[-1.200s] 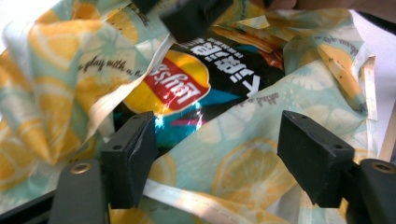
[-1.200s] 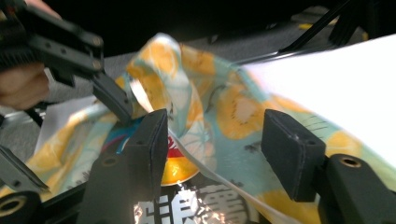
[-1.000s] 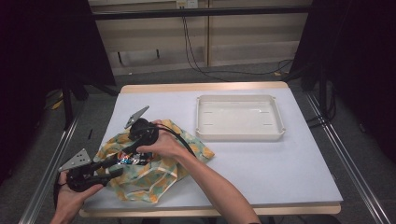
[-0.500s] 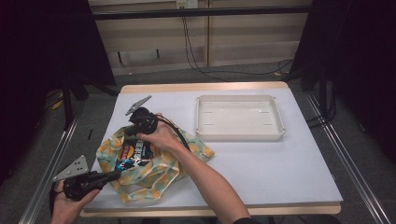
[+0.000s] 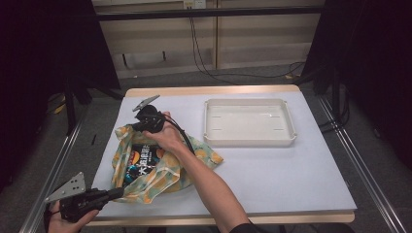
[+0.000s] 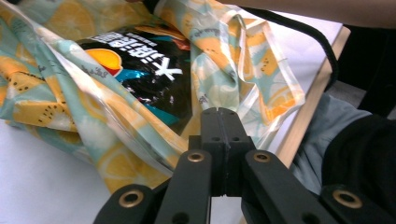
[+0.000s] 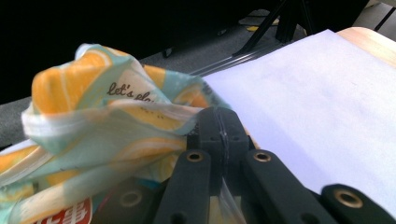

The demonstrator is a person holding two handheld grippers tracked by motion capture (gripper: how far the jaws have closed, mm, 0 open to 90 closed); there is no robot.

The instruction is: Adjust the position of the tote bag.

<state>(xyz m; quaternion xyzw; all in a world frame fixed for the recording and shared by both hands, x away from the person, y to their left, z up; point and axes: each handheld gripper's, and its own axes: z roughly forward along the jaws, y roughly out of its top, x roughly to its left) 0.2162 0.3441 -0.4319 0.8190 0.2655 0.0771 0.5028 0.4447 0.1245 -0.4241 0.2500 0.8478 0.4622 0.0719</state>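
Claws left (image 5: 116, 193) and right (image 5: 137, 127) each pinch an edge of the fruit-print plastic bag (image 5: 160, 165) on the counter (image 5: 272, 170), mouth stretched, snack packet (image 5: 145, 162) already inside, white tray (image 5: 248, 122) empty nearby.

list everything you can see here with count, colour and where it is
bag: 1, translucent with orange fruit print on pale teal, near left part of the table, mouth held apart at two edges
snack packet: 1, black with white lettering and orange and blue marks, inside the bag
tray: 1, white, shallow, far right part of the table
table: 1, pale grey top with a wooden edge
cables: a few, black, on the floor beyond the table
left gripper: 1, black, near left corner, jaws shut on the bag's near edge
right gripper: 1, black, jaws shut on the bag's far edge
person's right arm: 1, bare forearm reaching across the bag
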